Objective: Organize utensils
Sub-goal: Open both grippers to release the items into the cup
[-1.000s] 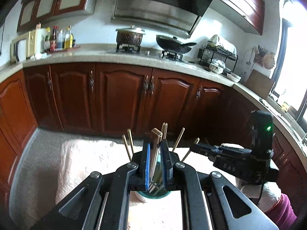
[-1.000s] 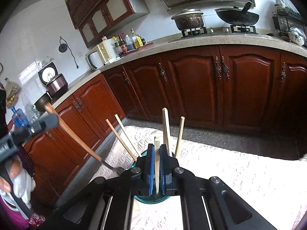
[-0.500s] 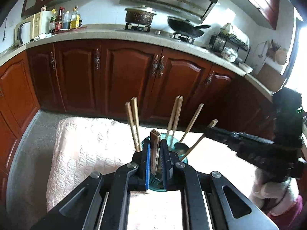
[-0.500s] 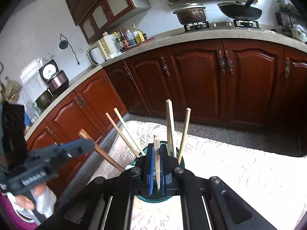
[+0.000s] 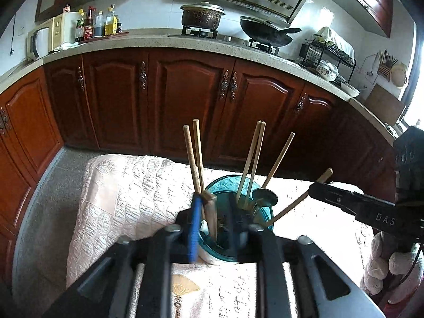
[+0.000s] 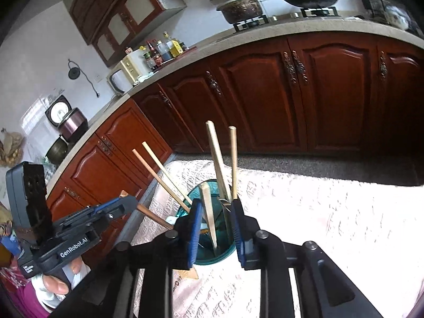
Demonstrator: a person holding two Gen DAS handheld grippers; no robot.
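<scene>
A teal utensil holder (image 5: 261, 212) stands on a table with a white patterned cloth (image 5: 127, 198) and holds several wooden chopsticks (image 5: 197, 153) and a metal spoon (image 5: 265, 198). My left gripper (image 5: 213, 220) is open just above the holder's near rim; a brown wooden-handled utensil (image 5: 210, 214) stands loose between its jaws, its end down in the holder. My right gripper (image 6: 216, 228) is open over the same holder (image 6: 212, 254), with a pale chopstick (image 6: 208, 212) standing loose between its jaws inside the holder. Each gripper shows in the other's view, the right one (image 5: 344, 204) and the left one (image 6: 111, 209).
Dark red cabinets (image 5: 185, 98) run under a stone counter (image 5: 148, 42) behind the table. On the counter are a microwave (image 5: 47, 39), bottles (image 5: 98, 23), a pot (image 5: 202, 16), a wok (image 5: 267, 33) and a dish rack (image 5: 328, 50). Grey floor (image 5: 42, 190) lies left of the table.
Both grippers have opened. The wooden-handled utensil and the pale chopstick are released and now rest in the holder. Both grippers came lower and closer to the holder.
</scene>
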